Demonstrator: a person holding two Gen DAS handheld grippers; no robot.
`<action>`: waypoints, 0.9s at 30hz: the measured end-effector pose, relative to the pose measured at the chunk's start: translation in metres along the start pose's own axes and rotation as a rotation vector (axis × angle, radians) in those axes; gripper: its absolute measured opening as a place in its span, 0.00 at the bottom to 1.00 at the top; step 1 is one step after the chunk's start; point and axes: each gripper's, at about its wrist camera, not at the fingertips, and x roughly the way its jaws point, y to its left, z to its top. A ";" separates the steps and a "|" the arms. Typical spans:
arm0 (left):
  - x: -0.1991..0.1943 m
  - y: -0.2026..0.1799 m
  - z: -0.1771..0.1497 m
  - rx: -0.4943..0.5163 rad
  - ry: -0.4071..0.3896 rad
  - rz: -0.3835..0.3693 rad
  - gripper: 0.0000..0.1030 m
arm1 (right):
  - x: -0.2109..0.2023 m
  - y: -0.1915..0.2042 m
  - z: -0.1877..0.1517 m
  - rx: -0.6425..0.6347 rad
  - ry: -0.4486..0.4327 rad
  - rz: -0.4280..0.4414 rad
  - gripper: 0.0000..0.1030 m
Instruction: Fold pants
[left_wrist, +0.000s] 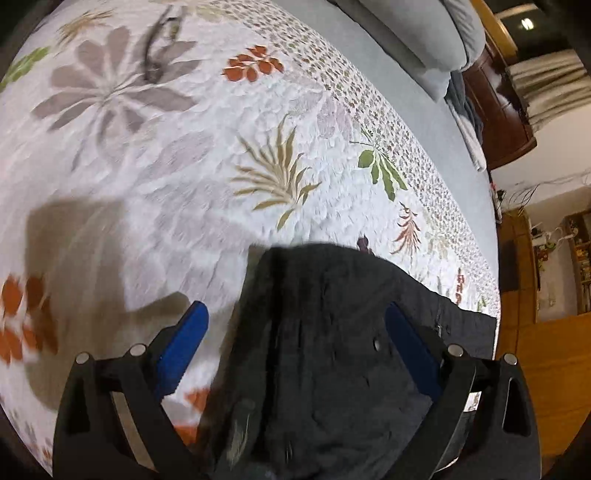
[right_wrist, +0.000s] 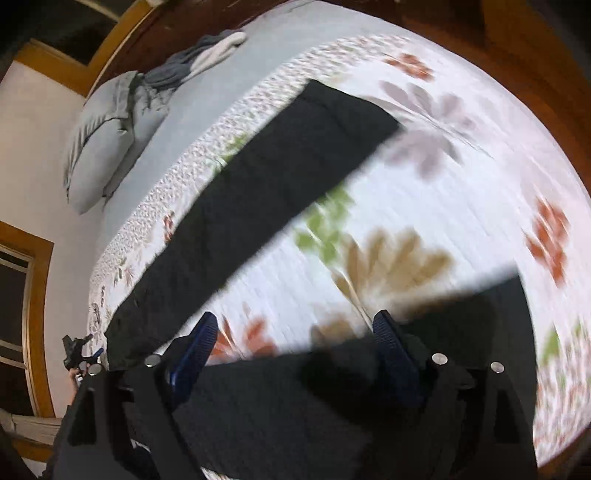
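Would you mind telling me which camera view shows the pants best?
The right wrist view: one leg of the pants stretches across the quilt, its far end in sight, with more dark cloth nearer the camera. The left wrist view shows only a close bunched part between the open left gripper fingers.

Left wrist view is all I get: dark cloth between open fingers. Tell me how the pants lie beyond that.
Observer: One leg of the pants lies flat and straight across the quilt, its hem near the patterned border.
Operator: Report the right gripper.
Observer: The right gripper is open, hovering over more dark cloth and clamping nothing.
Operator: Say whether that cloth joins the leg.
Observer: Bare quilt shows between them ahead of the gripper; nearer the camera the gripper hides any join.
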 end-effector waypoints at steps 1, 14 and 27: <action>0.004 -0.002 0.005 0.016 0.003 0.007 0.93 | 0.009 0.009 0.015 -0.005 0.004 0.002 0.84; 0.055 -0.012 0.026 0.225 0.198 -0.004 0.69 | 0.090 0.053 0.113 -0.039 0.029 -0.001 0.84; 0.074 0.000 0.034 0.202 0.226 -0.100 0.25 | 0.119 0.019 0.223 -0.064 0.054 -0.031 0.90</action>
